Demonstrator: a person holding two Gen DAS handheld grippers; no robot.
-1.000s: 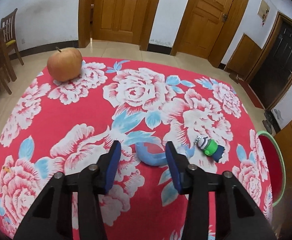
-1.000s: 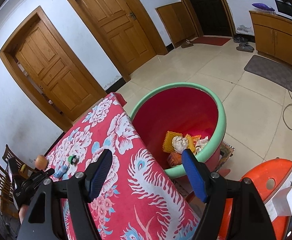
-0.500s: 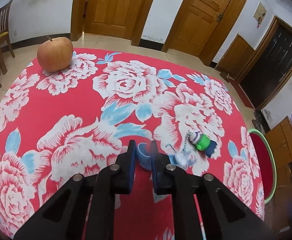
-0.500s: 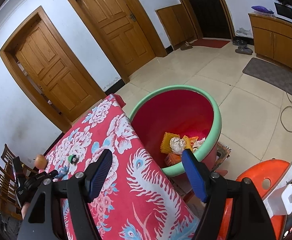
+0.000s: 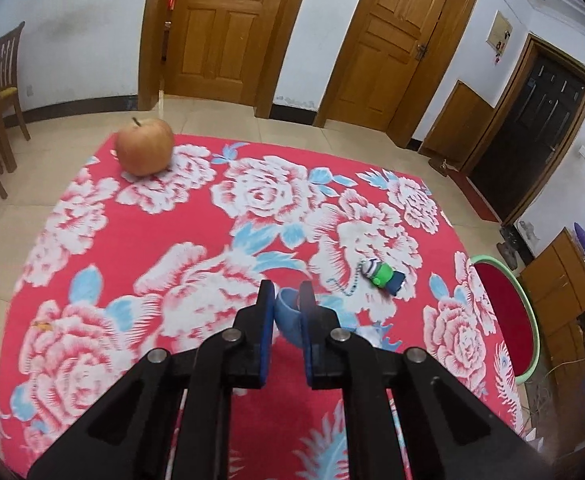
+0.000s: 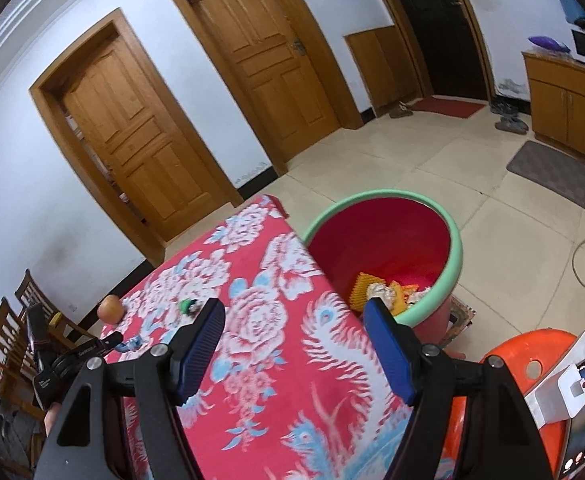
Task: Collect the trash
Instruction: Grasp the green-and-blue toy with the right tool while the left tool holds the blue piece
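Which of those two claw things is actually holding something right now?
The left gripper: its jaws are shut on a pale blue curved scrap. The right gripper stands open and empty, near the red bin.

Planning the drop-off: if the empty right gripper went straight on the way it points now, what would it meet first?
Probably the flowered tablecloth: the open right gripper aims down at the cloth's edge nearest the red tub, with nothing between the jaws. The tub lies just right of that line; depth is unclear.
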